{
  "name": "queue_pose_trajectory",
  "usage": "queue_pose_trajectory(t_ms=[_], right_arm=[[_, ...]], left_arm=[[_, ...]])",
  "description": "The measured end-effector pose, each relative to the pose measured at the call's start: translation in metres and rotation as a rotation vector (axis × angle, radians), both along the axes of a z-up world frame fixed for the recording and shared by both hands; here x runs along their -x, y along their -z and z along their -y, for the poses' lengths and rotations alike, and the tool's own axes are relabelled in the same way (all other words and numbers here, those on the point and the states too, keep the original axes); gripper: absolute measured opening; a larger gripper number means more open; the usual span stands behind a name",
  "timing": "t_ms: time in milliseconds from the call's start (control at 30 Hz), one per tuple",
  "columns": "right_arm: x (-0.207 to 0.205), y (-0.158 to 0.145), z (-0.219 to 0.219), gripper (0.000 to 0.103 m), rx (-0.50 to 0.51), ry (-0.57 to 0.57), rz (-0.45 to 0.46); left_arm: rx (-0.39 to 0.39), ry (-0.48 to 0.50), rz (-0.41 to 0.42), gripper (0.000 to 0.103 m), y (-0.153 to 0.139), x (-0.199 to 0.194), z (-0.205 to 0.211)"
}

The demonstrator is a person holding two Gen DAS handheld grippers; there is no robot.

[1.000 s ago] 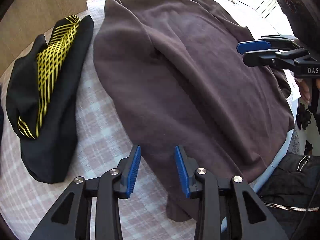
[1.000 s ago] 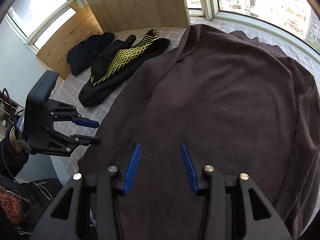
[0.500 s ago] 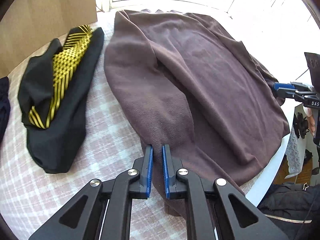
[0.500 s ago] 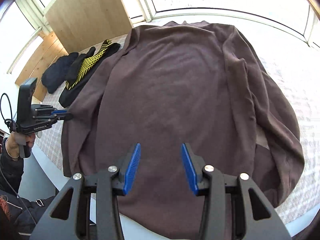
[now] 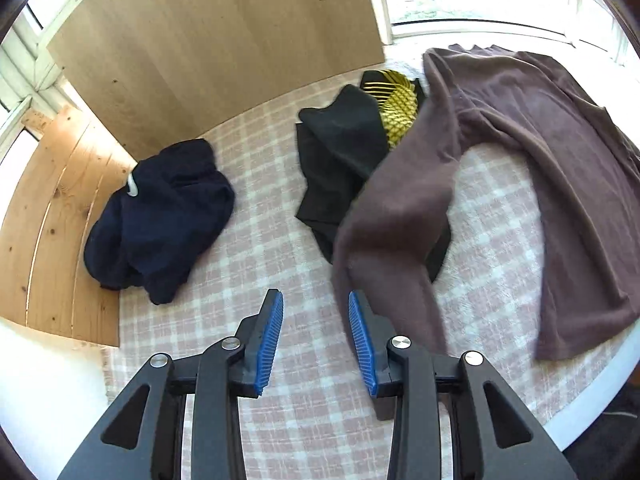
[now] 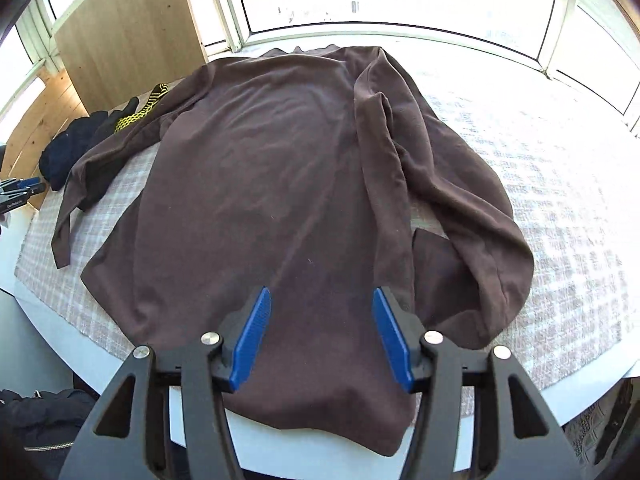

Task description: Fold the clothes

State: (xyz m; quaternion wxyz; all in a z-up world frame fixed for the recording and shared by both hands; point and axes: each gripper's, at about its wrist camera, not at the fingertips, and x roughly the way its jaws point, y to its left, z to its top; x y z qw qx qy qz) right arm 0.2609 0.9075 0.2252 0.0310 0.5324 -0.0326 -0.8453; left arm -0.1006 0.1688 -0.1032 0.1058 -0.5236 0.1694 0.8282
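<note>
A brown long-sleeved sweater [image 6: 260, 184] lies flat on the checked tablecloth [image 5: 280, 240], its hem at the near table edge. One sleeve [image 5: 396, 224] stretches out sideways over a black and yellow garment [image 5: 344, 152], and its cuff ends just right of my left gripper [image 5: 315, 308]. That gripper's jaws are opening, with only cloth-covered table between them. My right gripper [image 6: 321, 300] hovers over the sweater's hem; its jaws are also opening and the pads do not press the fabric. The other sleeve [image 6: 472, 208] lies bunched at the right. The left gripper [image 6: 22, 192] shows at the far left.
A navy garment [image 5: 160, 216] lies in a heap left of the black one. A wooden board [image 5: 216, 40] and planks [image 5: 48, 208] stand behind the table. The white table rim [image 6: 120, 364] runs along the near side, with a dark zipped jacket [image 6: 40, 420] below it.
My left gripper shut at the sleeve's edge, drew the sleeve out sideways over the black garment, then opened. My right gripper shifted along the hem and its jaws widened.
</note>
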Motion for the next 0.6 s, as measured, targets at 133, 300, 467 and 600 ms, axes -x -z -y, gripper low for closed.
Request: queue_pose_trajectory(t_ms=[133,300,467,600], right_arm=[[-0.017,0.013,-0.019,0.053,-0.017,0.050,0.043],[-0.038,0.031,-0.047,0.053,0.015,0.115,0.090],[-0.059,0.035,-0.066,0.053,0.022,0.152,0.099],[-0.070,0.038,-0.071,0.053,0.023,0.120,0.116]], left_arm=[[-0.174,0.184,0.160,0.041,0.030,-0.028,-0.062],[-0.178,0.242,0.270,0.040,0.071,-0.044,-0.107],[-0.176,0.229,0.308,0.035,0.085,-0.043,-0.120],[-0.165,0.279,0.307,0.017,0.087,-0.049,-0.129]])
